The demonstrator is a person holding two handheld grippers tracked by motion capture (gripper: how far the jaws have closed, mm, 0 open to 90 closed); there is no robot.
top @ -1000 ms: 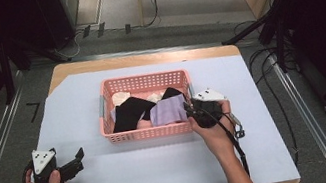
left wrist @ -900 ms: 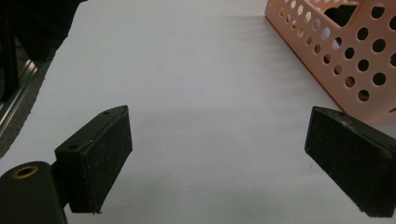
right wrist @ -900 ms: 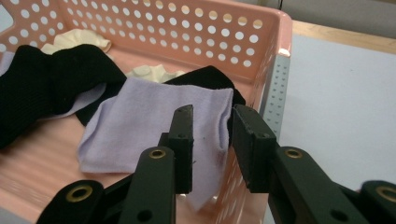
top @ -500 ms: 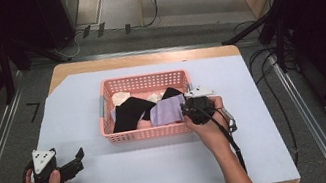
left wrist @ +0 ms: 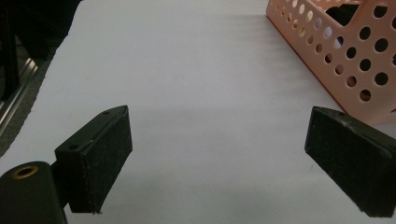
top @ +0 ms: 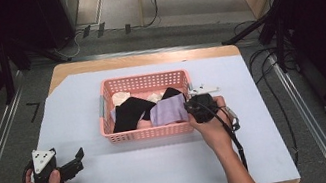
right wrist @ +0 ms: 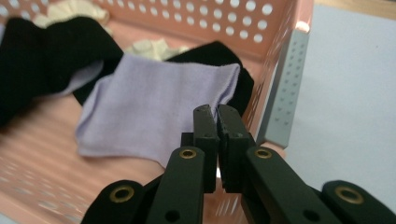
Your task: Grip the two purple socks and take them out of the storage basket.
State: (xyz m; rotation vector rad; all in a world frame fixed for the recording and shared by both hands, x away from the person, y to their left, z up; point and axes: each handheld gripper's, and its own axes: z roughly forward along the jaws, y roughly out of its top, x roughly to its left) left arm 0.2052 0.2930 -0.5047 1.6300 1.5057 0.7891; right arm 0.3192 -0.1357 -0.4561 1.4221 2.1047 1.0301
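Right gripper going for the purple cloth in the pink basket

The lilac cloth (right wrist: 154, 107) lies flat on top at the right end of the basket (top: 150, 133), and the right gripper (right wrist: 217, 114) hovers at its near edge with jaws pressed together, holding nothing. I'd open them first, then drop onto that edge so only one layer gets pinched. The left gripper (left wrist: 219, 154) sits wide open on the table, left of the basket.

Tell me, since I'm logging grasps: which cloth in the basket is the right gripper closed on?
The lilac cloth. The right gripper pinches its near edge; the black cloths and cream ones lie farther off in the pink basket.
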